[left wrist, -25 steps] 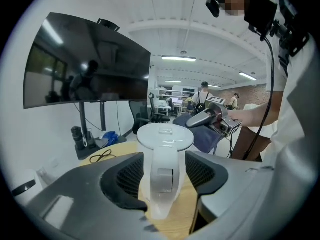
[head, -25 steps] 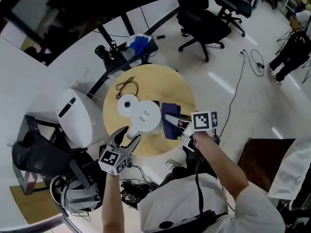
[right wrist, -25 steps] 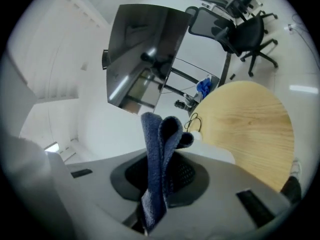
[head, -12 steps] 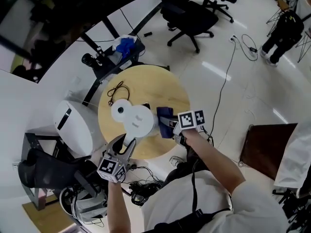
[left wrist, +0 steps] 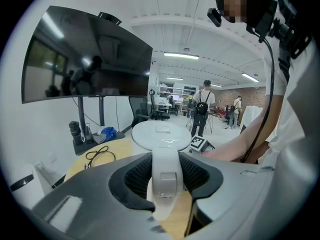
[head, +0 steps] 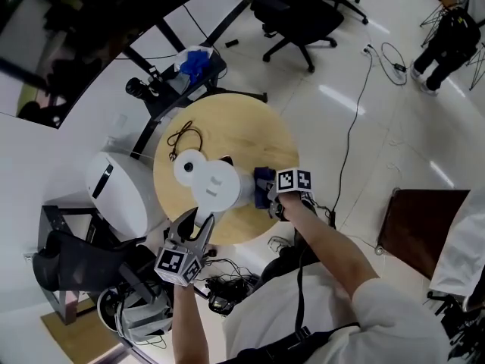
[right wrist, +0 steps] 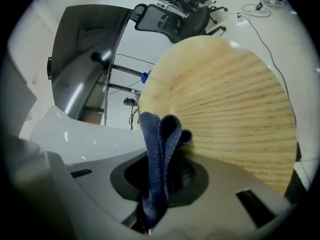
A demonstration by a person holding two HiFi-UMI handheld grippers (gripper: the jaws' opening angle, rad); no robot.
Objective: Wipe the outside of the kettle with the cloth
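Note:
The white kettle point(head: 220, 186) stands on the round wooden table point(head: 250, 131). Its handle point(left wrist: 165, 176) lies between the pads of my left gripper point(head: 195, 223), whose jaws have just been closing and now press on it. The kettle's flat lid point(left wrist: 164, 134) shows beyond the left gripper point(left wrist: 165, 169). My right gripper point(head: 273, 193) is shut on the folded dark blue cloth point(head: 263, 182), which rests against the kettle's right side. In the right gripper view the cloth point(right wrist: 159, 149) sticks up out of the right gripper point(right wrist: 160, 184), with the kettle's white wall point(right wrist: 75, 139) at the left.
A smaller white disc point(head: 189, 168) and a coiled black cable point(head: 180, 136) lie on the table behind the kettle. A white rounded machine point(head: 117, 189) stands left of the table. Black office chairs point(head: 303, 17), a black stand with blue stuff point(head: 195, 63) and floor cables point(head: 352, 120) surround it.
My right gripper has come down the kettle's side with the cloth. My left gripper's jaws, apart beside the handle a second ago, have closed on it.

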